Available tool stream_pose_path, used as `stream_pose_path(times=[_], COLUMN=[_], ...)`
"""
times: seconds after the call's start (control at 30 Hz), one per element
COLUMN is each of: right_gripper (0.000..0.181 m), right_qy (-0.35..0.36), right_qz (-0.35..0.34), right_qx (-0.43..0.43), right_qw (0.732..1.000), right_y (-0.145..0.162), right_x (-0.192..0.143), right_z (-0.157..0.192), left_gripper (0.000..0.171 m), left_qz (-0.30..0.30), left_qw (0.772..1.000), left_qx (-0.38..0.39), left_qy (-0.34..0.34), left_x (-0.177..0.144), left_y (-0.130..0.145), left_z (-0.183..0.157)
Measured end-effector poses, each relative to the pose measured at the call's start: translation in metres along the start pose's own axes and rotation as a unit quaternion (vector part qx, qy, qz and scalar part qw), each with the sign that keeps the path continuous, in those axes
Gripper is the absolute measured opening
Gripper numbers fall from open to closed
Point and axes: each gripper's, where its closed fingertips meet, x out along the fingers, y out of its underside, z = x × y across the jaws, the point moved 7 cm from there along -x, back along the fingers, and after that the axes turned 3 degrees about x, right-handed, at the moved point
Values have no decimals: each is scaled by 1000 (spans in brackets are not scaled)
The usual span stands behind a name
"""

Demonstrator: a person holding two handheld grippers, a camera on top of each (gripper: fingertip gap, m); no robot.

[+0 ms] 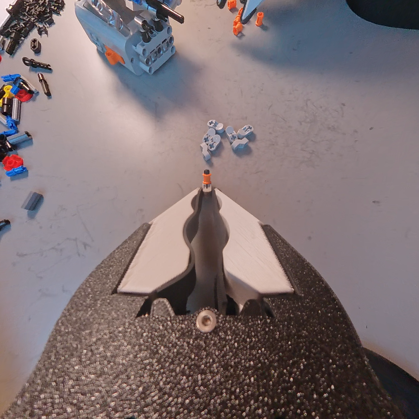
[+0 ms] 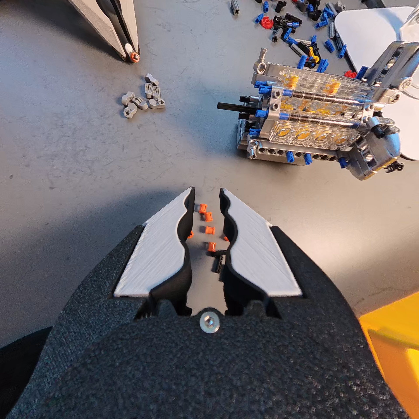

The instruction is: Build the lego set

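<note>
1. Left wrist view: my left tongs [image 1: 206,190] are pinched together at the tips on a small stacked piece [image 1: 206,181], pale at the base, orange in the middle, black pin on top, which sticks out straight ahead of the tips.
2. They are held above the grey tabletop [image 1: 317,204] and point down and forward. Just ahead of the held piece lies a cluster of light grey connectors [image 1: 224,138].
3. Farther ahead and to the left stands the grey brick model [image 1: 127,34]; loose black, blue and red parts [image 1: 13,108] lie far left. Ahead to the right, the tip of my other tongs sits among orange bushes [image 1: 238,22].
4. I can read no brand, label or writing here.
5. Right wrist view: my right tongs [image 2: 206,191] stand apart with a clear gap and grip nothing. They hover low over the table, tilted downward.
6. Between the two fingers, on the table, lie several orange bushes [image 2: 209,229] and, nearer me, a short black pin [image 2: 219,264].
7. Ahead to the right is the brick model [image 2: 317,120] with clear and yellow blocks; ahead to the left, the grey connectors [image 2: 145,97] and, beyond them, my left tongs [image 2: 132,54] with the held piece [image 2: 135,56].
8. No writing is legible here either.
</note>
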Motion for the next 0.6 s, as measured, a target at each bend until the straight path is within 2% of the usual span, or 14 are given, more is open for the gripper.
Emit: stream_pose_path(times=[0.27, 0.6], right_gripper=[17, 8], right_qy=[-24, -10], right_qz=[35, 44], right_qx=[-9, -4], right_qw=[999, 999], right_y=[9, 11], right_x=[-1, 2], right_z=[4, 1], left_gripper=[10, 16], left_qz=[-3, -32], left_qw=[1000, 998], left_qx=[-5, -21], left_qy=[-23, -49], left_x=[-4, -9], left_y=[1, -5], left_z=[7, 13])
